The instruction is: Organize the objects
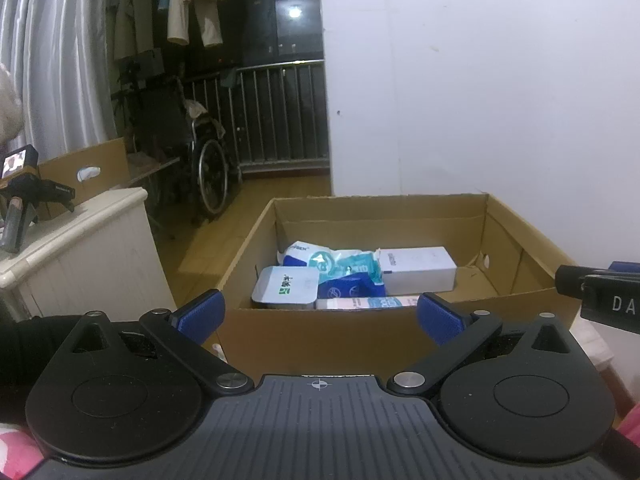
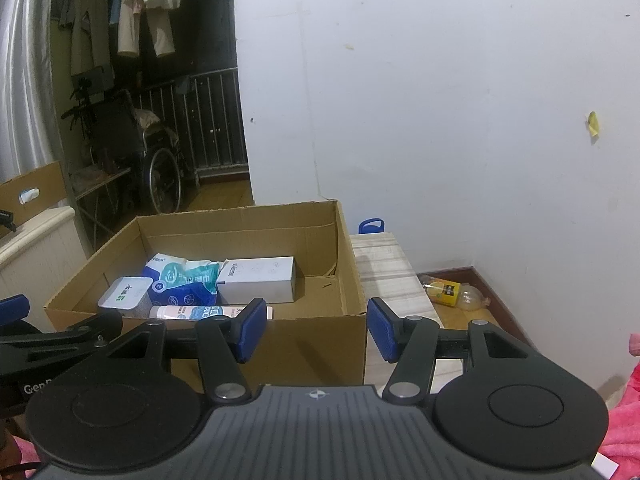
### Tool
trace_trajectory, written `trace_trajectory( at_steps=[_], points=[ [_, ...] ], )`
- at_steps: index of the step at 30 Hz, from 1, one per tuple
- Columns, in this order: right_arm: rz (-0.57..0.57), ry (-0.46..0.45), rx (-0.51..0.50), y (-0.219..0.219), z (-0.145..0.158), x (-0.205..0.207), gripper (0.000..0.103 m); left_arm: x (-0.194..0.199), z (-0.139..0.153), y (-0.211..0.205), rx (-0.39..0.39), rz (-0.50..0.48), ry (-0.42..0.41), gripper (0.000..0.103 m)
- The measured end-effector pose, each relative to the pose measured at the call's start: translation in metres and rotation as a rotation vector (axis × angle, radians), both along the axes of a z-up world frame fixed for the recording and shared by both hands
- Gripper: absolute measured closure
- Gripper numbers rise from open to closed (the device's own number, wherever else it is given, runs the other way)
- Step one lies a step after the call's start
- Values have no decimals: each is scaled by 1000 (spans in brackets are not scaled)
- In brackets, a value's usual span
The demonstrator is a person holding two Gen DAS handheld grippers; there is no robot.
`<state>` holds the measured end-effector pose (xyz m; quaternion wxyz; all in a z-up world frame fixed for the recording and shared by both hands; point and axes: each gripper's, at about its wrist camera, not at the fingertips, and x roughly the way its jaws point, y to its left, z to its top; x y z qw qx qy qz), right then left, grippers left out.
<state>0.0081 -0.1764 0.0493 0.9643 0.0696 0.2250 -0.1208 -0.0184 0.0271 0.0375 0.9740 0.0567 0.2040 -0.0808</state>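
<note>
An open cardboard box point(image 1: 520, 248) point(image 2: 352, 264) stands ahead of both grippers. Inside lie a white carton point(image 1: 418, 270) point(image 2: 260, 278), a blue-and-teal packet point(image 1: 344, 270) point(image 2: 184, 282), a grey tub with a green label point(image 1: 286, 286) point(image 2: 126, 294) and a pink-and-white tube point(image 1: 366, 303) point(image 2: 188, 312). My left gripper point(image 1: 320, 318) is open and empty, just short of the box's near wall. My right gripper point(image 2: 316, 330) is open and empty, in front of the box's near right corner. The right gripper's body shows at the right edge of the left wrist view point(image 1: 600, 292).
A white cabinet point(image 1: 80, 248) stands to the left with a small camera on a tripod point(image 1: 20, 168) on it. A pale wooden stool point(image 2: 384, 272) sits right of the box. A yellow drink bottle point(image 2: 452, 292) lies on the floor by the wall. A wheelchair point(image 1: 200, 152) stands behind.
</note>
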Motion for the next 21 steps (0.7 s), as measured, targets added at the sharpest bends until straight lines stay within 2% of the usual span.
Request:
trace_trajectory(
  at_steps=[21],
  points=[
    [0,-2,-1,0,0,0,44,0,0,3,-10,2,4,0]
  ],
)
